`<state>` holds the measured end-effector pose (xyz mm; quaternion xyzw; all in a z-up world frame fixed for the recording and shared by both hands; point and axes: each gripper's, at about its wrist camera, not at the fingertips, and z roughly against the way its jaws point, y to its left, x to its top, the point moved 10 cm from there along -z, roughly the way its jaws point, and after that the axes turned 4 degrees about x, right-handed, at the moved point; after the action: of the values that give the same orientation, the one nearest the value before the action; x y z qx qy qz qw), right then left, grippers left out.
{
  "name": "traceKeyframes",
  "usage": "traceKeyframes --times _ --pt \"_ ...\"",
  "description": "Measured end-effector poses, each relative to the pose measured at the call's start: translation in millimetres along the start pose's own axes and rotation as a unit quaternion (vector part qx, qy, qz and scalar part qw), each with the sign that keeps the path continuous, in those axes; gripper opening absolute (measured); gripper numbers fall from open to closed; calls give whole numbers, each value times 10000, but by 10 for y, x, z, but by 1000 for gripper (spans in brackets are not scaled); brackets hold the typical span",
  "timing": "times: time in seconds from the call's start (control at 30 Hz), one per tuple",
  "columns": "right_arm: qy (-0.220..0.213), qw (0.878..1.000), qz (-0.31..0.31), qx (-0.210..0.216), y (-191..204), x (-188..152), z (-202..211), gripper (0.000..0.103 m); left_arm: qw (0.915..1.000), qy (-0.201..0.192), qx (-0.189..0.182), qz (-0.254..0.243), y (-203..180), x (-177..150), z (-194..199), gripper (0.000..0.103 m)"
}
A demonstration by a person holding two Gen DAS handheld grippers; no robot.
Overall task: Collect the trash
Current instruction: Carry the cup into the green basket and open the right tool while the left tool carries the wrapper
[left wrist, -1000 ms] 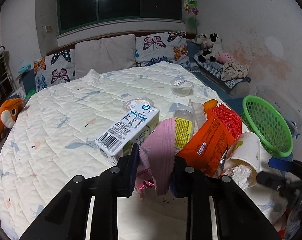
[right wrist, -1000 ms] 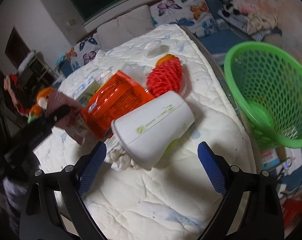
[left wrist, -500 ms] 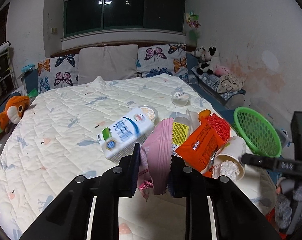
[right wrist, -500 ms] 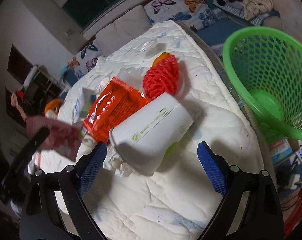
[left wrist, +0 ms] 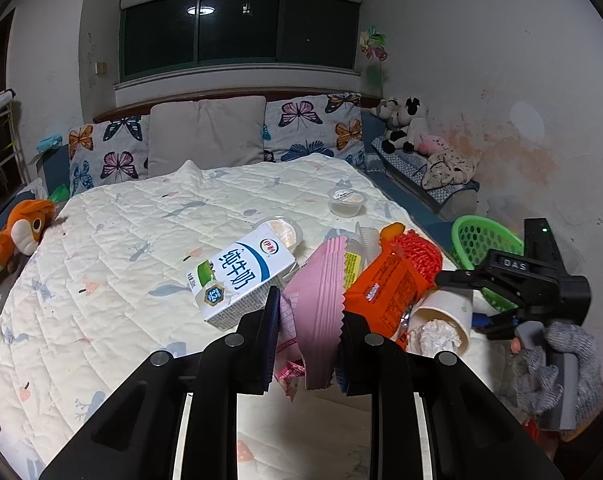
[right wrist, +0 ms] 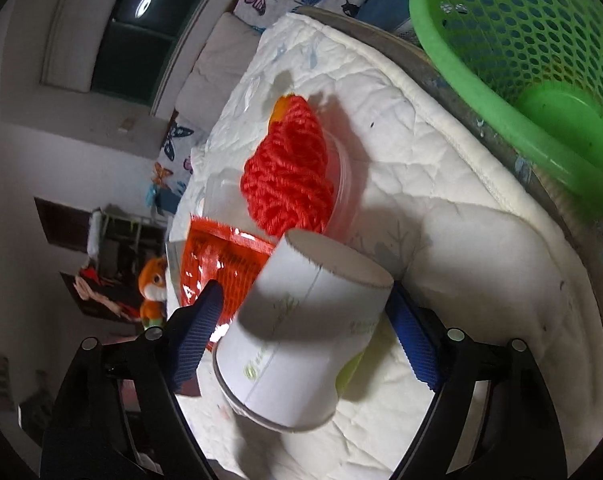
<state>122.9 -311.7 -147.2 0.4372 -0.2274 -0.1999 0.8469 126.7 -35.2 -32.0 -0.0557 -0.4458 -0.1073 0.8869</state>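
My left gripper (left wrist: 307,332) is shut on a pink wrapper (left wrist: 319,300) and holds it above the quilt. A milk carton (left wrist: 241,280), an orange snack bag (left wrist: 385,292) and a red net bag (left wrist: 417,252) lie just beyond it. A white paper cup (left wrist: 445,316) stuffed with tissue lies on its side. My right gripper (right wrist: 305,340) is open, with its fingers on either side of the paper cup (right wrist: 301,340). The orange bag (right wrist: 217,264) and red net (right wrist: 289,176) lie behind the cup. A green basket (right wrist: 541,60) stands beside the bed, also seen from the left wrist (left wrist: 481,240).
Two lidded plastic cups (left wrist: 345,200) sit further up the quilt (left wrist: 121,260). Pillows (left wrist: 205,136) line the headboard. An orange plush toy (left wrist: 21,232) lies at the left edge. Stuffed animals (left wrist: 405,124) sit on a bench by the right wall.
My left gripper has risen and pulled back with the pink wrapper. My right gripper has moved in around the paper cup and tilted, and its fingers have come closer together.
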Motion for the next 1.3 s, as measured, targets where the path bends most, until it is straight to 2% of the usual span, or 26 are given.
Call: traceKeyframes --times 0.03,0.1,0.27,0.33,0.5,0.67,0.9,1.03,1.3 --pt "14 10000 -1 60 15 3 20 64 10000 -8 -11 1 -1 2 10 23" --pt "18 9999 21 108 22 -9 41 64 10000 -17 -39 9 -10 8 27 23" --pt "-334 9962 790 -135 235 -27 210 63 9999 -10 -120 107 3 29 45 23" --pt "-510 9917 1151 -253 362 -20 253 63 9999 -24 -129 105 -8 43 56 23" --pt "-1009 9669 2241 -688 714 -28 426 62 9996 -111 -233 76 -84 105 128 23" --pt "-1250 9569 2503 -784 788 20 572 62 9988 -164 -454 60 -209 164 214 23" --pt "-1662 9440 2577 -1222 596 317 899 62 9959 -175 -885 -93 -565 289 203 23" --pt "-1879 9364 2499 -1596 317 569 1128 62 9936 -120 -1100 -227 -846 386 82 23" --pt "-2042 9224 2371 -2263 -276 953 1444 64 9867 -35 -1550 -486 -1508 619 -194 23"
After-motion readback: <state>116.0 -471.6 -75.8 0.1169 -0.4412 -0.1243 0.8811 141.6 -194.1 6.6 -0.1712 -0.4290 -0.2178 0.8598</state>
